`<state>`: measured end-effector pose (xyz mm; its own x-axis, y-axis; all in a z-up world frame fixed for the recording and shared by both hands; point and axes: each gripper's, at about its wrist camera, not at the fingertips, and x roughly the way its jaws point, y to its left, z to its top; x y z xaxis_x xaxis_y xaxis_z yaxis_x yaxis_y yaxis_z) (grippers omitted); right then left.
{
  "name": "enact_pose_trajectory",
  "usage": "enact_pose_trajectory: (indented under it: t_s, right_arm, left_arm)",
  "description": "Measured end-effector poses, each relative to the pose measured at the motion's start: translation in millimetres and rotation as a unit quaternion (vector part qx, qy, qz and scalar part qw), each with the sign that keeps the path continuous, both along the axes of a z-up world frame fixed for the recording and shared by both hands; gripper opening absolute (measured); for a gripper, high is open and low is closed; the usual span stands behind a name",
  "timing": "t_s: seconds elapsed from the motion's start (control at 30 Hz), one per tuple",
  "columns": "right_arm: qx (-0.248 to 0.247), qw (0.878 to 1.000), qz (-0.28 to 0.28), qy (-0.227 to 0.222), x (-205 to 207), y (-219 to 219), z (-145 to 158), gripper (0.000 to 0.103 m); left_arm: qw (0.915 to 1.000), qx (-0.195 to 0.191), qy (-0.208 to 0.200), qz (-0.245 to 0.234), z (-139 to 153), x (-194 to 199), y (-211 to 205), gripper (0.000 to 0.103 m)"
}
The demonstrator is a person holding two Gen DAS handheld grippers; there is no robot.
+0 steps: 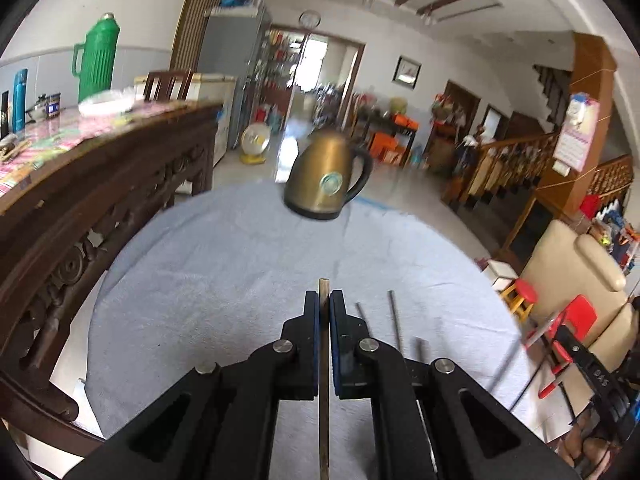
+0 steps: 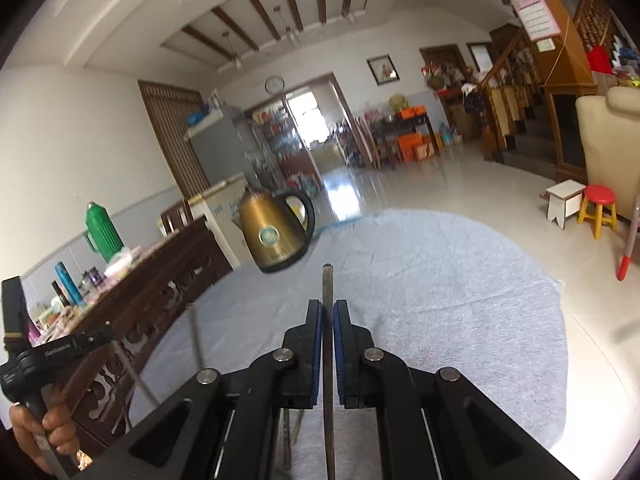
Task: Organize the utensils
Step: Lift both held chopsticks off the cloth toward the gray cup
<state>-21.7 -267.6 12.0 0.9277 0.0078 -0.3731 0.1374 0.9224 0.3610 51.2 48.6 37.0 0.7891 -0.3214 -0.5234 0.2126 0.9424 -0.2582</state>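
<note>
Both grippers clamped on thin chopsticks above the grey cloth

The left gripper (image 1: 324, 304) pinches a brownish chopstick (image 1: 324, 380) and the right gripper (image 2: 328, 312) a grey metal chopstick (image 2: 329, 360), each rod running edge-on between closed pads with little contact, so either could likely pivot or slip out. More thin rods (image 1: 394, 320) lie on the cloth-covered table (image 1: 200, 280) just right of the left gripper. Further off stands a brass-coloured kettle (image 1: 326, 178); a swing could knock it.
</note>
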Motion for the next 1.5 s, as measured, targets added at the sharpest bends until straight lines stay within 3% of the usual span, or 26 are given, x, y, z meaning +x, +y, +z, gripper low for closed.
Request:
enact_pose_trajectory:
  t_s: [0.27,0.4,0.7,0.8,0.97,1.5]
  right_arm:
    - [-0.029,0.998,-0.006,-0.061,-42.4,23.1,33.5,0.006]
    - [-0.060,0.993,-0.015,-0.100,-58.8,40.6,53.4,0.006]
    - [-0.048,0.981,-0.023,-0.185,-84.5,60.7,81.0,0.006]
    - [-0.033,0.976,-0.024,-0.212,-90.9,67.3,85.4,0.006]
    - [-0.034,0.973,-0.014,-0.227,-87.8,84.4,82.2,0.006]
    - [-0.056,0.980,0.009,-0.191,-67.4,102.9,56.9,0.006]
  left_arm:
    - [0.9977,-0.032,-0.056,-0.018,42.6,-48.3,-6.6,0.005]
    - [0.9933,-0.045,-0.105,-0.017,64.4,-67.5,-9.1,0.005]
    - [0.9721,-0.092,-0.216,0.005,89.9,-82.1,-16.1,0.005]
    - [0.9665,-0.085,-0.241,0.022,89.3,-80.7,-25.4,0.005]
    - [0.9685,-0.074,-0.236,0.028,73.6,-75.8,-42.5,0.005]
    - [0.9763,-0.056,-0.205,0.040,46.6,-64.5,-51.1,0.005]
